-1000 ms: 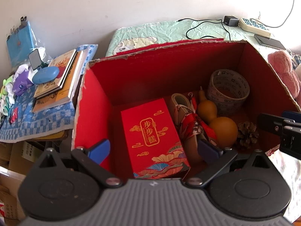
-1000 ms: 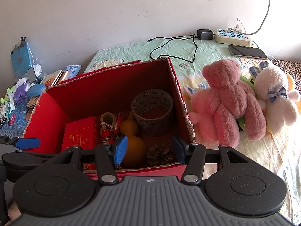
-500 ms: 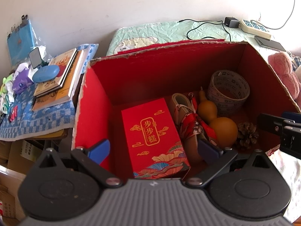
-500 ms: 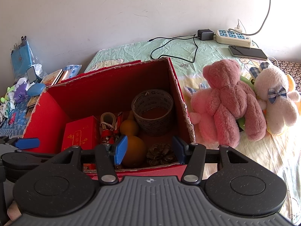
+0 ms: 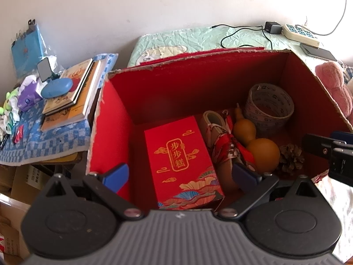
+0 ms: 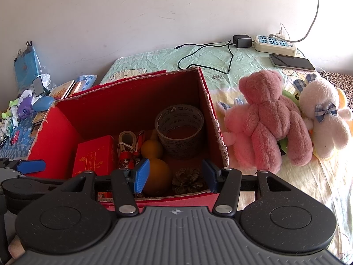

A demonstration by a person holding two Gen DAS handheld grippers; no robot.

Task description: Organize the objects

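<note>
Inside the red box (image 5: 216, 88) I see a red gift carton (image 5: 184, 160) at its left, a gourd (image 5: 258, 148) beside a folded cloth bundle (image 5: 222, 139), a pine cone (image 5: 291, 158) and a tape roll (image 5: 270, 108) toward its right wall. Above the box's near rim I hold my left gripper (image 5: 179, 176) and right gripper (image 6: 175, 174), jaws apart and empty. Outside the box's right wall lie a pink teddy (image 6: 264, 119) and a white plush (image 6: 324, 114).

A plain white plastered wall (image 6: 136, 17) fills the background, brightly lit. Against the wall lies a bed under a pale green quilted cover (image 6: 207, 59). Left of the bed stands a low side table draped in blue-and-white checked cloth (image 5: 44, 145).
</note>
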